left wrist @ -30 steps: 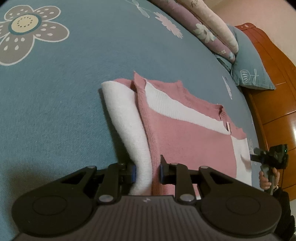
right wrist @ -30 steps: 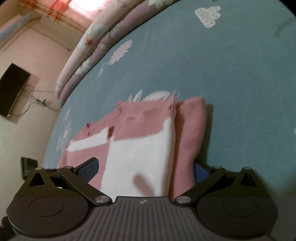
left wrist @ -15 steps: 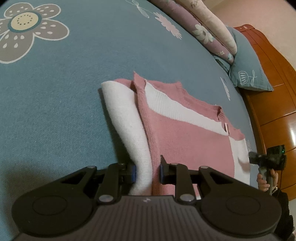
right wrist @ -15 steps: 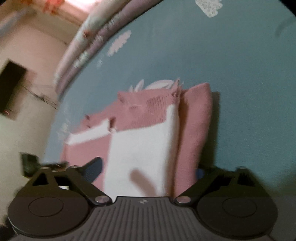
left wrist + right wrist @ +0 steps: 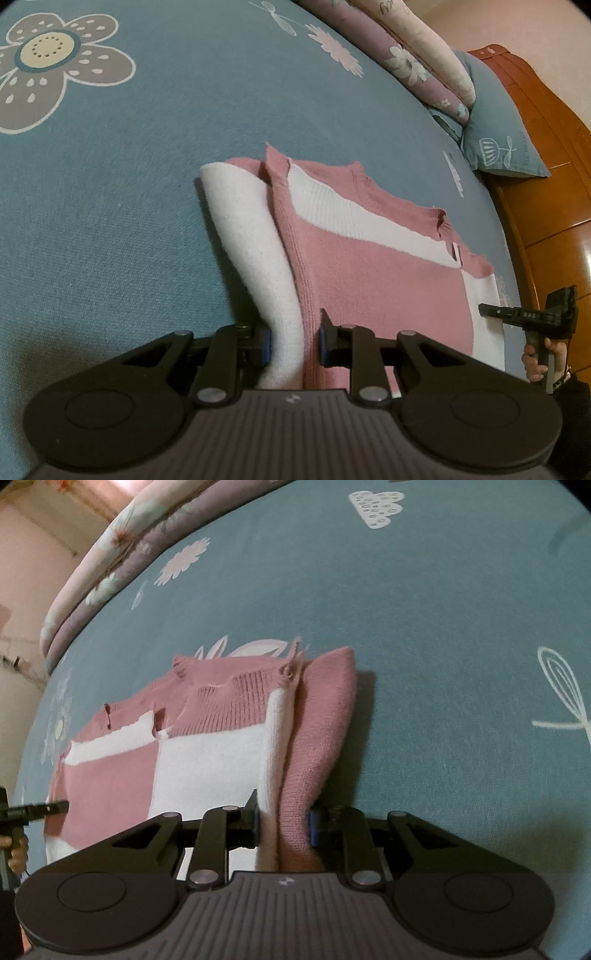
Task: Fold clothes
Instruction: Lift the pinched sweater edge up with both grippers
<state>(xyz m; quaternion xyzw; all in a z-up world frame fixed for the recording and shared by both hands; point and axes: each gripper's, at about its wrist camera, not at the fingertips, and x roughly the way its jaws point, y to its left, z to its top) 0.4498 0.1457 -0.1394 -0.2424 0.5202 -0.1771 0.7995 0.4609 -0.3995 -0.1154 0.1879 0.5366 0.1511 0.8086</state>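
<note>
- Pink-and-white sweater [image 5: 369, 266] lay partly folded on the bedsheet [image 5: 147, 184]
- Left gripper [image 5: 294, 341] apparently clamped its white edge
- Right gripper [image 5: 283, 825], previously apart, had just closed onto its pink fold

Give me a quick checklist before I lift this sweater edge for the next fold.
1. Left hand-held gripper pinching the sweater's near white-and-pink corner: ok.
2. Right hand-held gripper, jaws just closed, pinching the other near corner: ok.
3. Both side folds of the sweater lying flat: ok.
4. Blue bedsheet beyond the sweater free for the fold: ok.
5. All layers caught in each pinch: cannot tell; the undersides are hidden.
6. Pillows away from the sweater: ok.
</note>
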